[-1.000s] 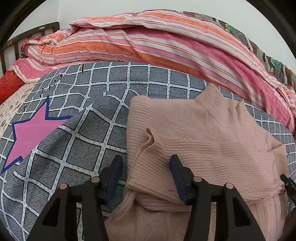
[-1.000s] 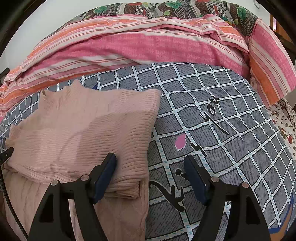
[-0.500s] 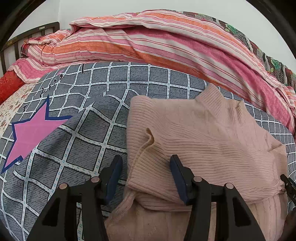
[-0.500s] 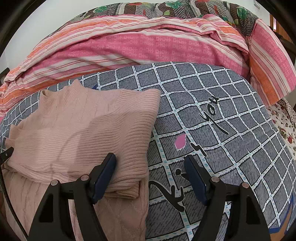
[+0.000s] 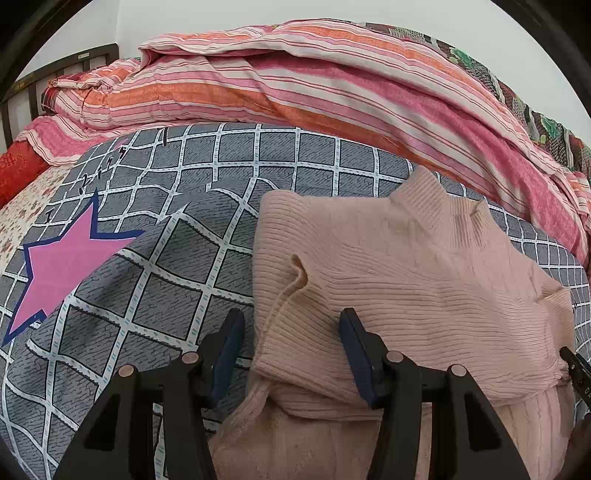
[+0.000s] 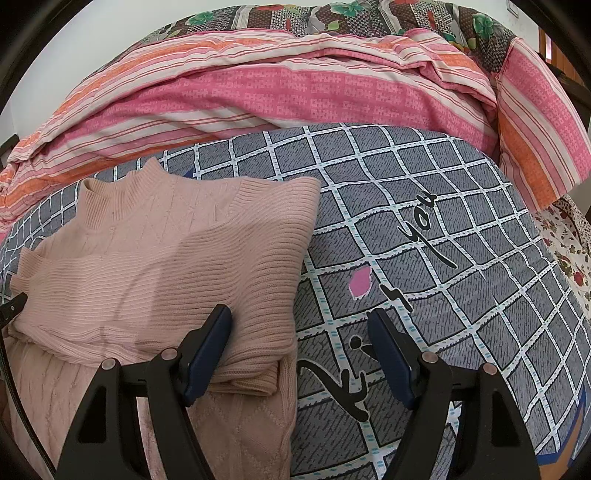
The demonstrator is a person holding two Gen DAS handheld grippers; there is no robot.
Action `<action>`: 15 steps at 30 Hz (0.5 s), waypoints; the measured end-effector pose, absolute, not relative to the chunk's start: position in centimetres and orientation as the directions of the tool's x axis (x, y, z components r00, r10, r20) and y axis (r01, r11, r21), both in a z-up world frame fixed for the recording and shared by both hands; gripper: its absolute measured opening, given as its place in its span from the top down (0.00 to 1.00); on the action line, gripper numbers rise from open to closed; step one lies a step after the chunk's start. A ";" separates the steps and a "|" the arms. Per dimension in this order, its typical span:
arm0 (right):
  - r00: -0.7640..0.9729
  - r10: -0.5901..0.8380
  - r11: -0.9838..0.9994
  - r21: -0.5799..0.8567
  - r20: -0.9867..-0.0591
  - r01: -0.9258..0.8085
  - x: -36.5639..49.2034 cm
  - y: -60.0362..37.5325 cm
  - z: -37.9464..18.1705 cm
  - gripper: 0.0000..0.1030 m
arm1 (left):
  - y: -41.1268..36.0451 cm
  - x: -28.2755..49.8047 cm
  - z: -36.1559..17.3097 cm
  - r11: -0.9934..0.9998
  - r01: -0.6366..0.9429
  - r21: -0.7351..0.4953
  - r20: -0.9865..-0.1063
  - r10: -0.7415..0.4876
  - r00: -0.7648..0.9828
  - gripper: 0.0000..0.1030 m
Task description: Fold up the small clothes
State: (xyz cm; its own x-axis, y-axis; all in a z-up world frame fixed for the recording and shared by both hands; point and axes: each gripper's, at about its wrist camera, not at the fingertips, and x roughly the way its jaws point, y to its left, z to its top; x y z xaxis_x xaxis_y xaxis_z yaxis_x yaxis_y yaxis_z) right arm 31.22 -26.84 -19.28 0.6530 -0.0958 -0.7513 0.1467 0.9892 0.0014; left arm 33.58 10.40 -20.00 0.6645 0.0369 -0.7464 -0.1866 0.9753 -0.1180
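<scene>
Sweater in pale pink ribbed knit lies on a bed, spread over a grey bedspread with a white grid pattern. Its sleeves are folded in across the chest, its high collar points toward the far edge of the bed, and its lower part, in a diamond cable knit, runs toward the near edge.

Seen from the left wrist, the left gripper hangs just above the sweater's left side. Its jaws stand partly apart and hold nothing. One blue-padded finger is over the bedspread just beside the knit; the other is over the folded sleeve. The sweater's left edge and a small raised fold of cuff sit between and just beyond them.

Seen from the right wrist, the right gripper hangs over the sweater's right side. Its jaws stand wide apart and hold nothing. The left finger is over the folded sleeve; the right finger is over bare bedspread. The sleeve's right edge falls between them.

Black script on the bedspread reads "you" toward the right edge, with more lettering near the right gripper that looks like "Ki", partly hidden. A pink star outlined in dark blue is printed near the left edge.

Along the far edge of the bed lies a heaped quilt striped in pink, orange and white, with a floral patchwork blanket behind it.
</scene>
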 end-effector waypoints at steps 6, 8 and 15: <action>0.653 -0.096 0.989 0.001 -0.751 0.147 31.2 -26.8 -19.3 0.28 | 10.4 33.6 -20.0 0.975 -0.187 -0.118 -0.746 0.037 0.664 0.50; 0.653 -0.096 0.989 0.001 -0.751 0.147 31.2 -26.8 -19.3 0.28 | 10.4 33.6 -20.0 0.975 -0.187 -0.118 -0.746 0.037 0.664 0.50; 0.653 -0.105 0.989 -0.010 -0.750 0.147 31.2 -26.8 -19.2 0.28 | 10.4 33.6 -20.0 0.975 -0.186 -0.118 -0.746 0.037 0.665 0.50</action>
State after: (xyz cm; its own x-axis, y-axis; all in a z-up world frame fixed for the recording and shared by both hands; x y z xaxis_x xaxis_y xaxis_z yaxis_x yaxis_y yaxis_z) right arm 31.15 -26.82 -19.22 0.6532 -0.1048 -0.7499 0.1469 0.9891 -0.0104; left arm 33.57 10.36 -19.97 0.6647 0.0371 -0.7462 -0.1863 0.9754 -0.1175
